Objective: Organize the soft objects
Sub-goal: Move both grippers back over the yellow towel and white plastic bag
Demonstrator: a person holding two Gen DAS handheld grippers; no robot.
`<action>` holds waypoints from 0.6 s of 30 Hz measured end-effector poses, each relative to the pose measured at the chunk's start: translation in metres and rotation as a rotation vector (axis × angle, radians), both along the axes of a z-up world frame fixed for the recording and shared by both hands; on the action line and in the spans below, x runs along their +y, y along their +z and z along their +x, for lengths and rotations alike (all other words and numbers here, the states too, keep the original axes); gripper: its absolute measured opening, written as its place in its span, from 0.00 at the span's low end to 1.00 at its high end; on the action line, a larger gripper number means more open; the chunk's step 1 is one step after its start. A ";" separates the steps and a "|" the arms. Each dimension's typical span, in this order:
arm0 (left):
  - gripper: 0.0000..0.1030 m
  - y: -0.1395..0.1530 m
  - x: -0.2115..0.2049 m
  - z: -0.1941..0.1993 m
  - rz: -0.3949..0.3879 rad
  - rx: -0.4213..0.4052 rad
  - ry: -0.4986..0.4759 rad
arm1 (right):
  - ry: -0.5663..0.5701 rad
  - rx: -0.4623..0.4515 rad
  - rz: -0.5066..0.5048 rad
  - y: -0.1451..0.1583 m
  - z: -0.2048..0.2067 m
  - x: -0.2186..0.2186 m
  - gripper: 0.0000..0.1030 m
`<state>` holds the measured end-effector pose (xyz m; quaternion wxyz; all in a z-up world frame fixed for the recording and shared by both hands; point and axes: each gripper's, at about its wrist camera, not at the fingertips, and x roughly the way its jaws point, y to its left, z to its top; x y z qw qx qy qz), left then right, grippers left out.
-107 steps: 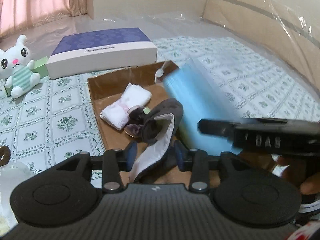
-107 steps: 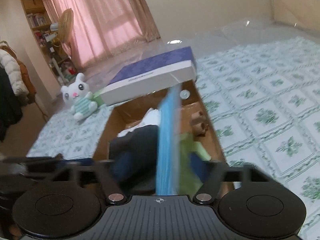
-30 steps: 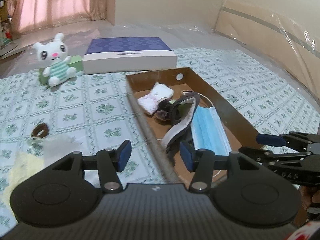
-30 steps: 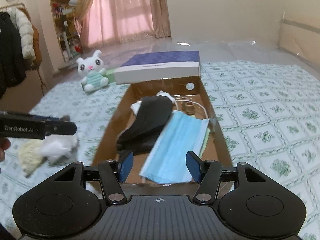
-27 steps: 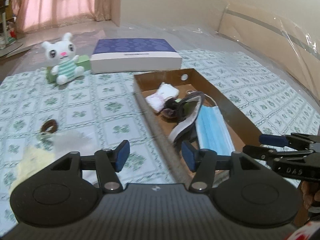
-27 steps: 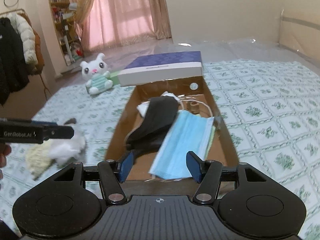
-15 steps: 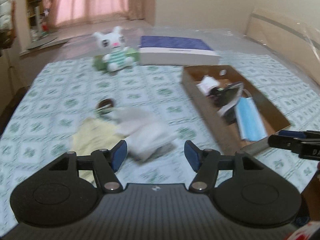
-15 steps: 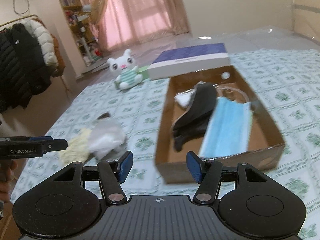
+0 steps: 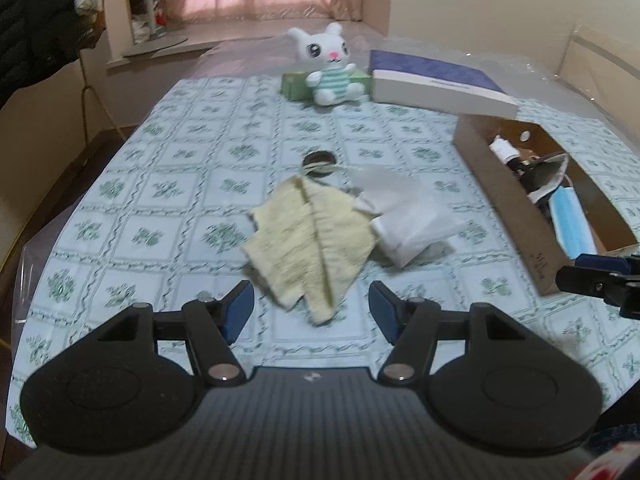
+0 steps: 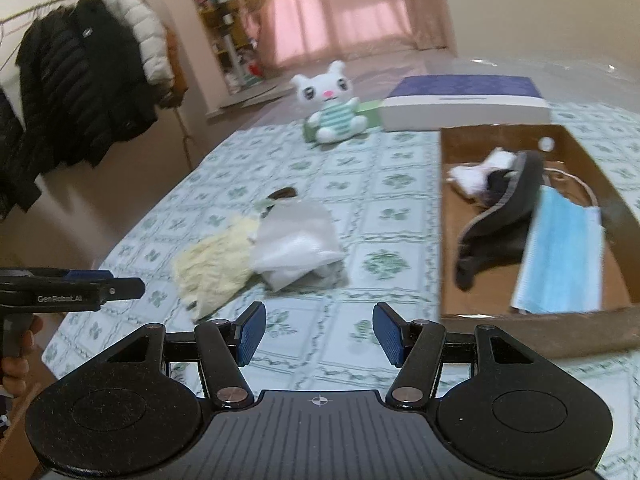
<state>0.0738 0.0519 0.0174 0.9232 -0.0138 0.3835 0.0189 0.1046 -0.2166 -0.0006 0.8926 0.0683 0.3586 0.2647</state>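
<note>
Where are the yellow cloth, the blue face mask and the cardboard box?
yellow cloth (image 9: 308,240), left wrist view, middle fold.
blue face mask (image 10: 560,252), right wrist view, pleated middle.
cardboard box (image 10: 532,332), right wrist view, near wall.

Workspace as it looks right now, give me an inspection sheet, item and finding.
Surface: patterned sheet under clear plastic.
Job's things: yellow cloth and white cloth overlapping on the sheet; box holding blue mask, dark mask, white bundle.
Clutter: plush bunny, green box behind it, purple-lidded box, small dark ring.
Grippers: left gripper open, empty, jaws just widened; right gripper open, empty.
Cables: nothing seen.
Surroundings: pink curtains, hanging coats.
</note>
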 end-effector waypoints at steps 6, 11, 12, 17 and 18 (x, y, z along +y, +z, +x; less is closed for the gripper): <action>0.59 -0.011 0.012 0.006 0.004 0.028 0.039 | 0.040 -0.002 -0.039 -0.011 0.019 0.031 0.59; 0.59 -0.019 0.016 0.016 0.021 0.042 0.048 | 0.024 -0.006 -0.040 -0.017 0.041 0.045 0.69; 0.59 -0.020 0.017 0.018 0.024 0.042 0.049 | 0.018 -0.005 -0.039 -0.019 0.047 0.047 0.70; 0.59 -0.026 0.019 0.032 0.032 0.050 0.046 | -0.017 0.027 -0.018 -0.028 0.075 0.053 0.73; 0.59 -0.026 0.019 0.035 0.035 0.052 0.045 | -0.024 0.031 -0.010 -0.030 0.080 0.053 0.73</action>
